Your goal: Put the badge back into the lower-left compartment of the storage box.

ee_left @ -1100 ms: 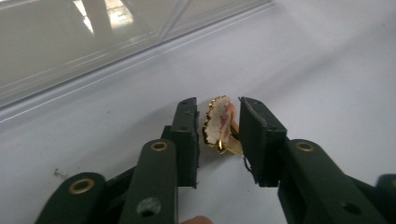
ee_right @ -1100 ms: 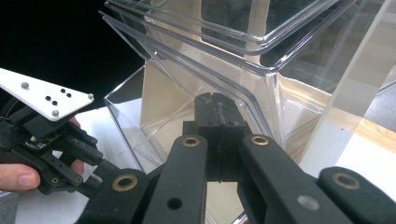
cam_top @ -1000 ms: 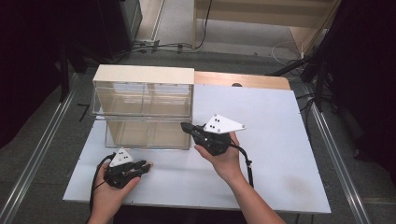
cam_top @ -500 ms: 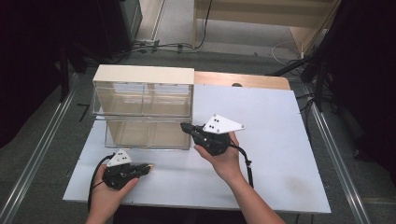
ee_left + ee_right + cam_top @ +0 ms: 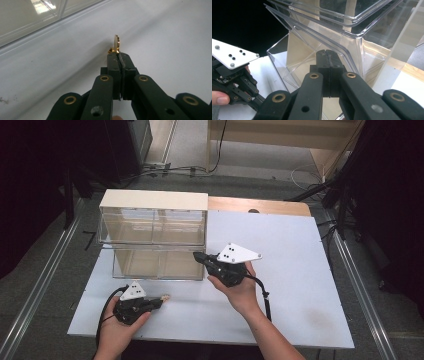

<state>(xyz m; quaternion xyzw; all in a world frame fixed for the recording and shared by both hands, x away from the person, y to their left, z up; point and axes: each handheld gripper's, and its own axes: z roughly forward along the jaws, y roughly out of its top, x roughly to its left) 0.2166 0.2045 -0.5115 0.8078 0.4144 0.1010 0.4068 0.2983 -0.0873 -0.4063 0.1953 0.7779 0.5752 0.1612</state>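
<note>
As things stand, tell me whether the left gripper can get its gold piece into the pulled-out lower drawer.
Probably yes. The left gripper, shut on the small gold piece, sits on bare table just in front of the open lower drawer. The right gripper holds that drawer's right front corner, off to the side.

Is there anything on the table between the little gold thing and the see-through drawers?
No. In the left gripper view, only bare white table lies between the small gold piece, pinched in the left gripper, and the clear drawer cabinet.

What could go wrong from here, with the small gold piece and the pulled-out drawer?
The left gripper pinches the small gold piece only by its lower edge, so it may slip out. The right gripper is shut on the clear drawer's thin front rim; a sideways tug could lose that grip.
</note>
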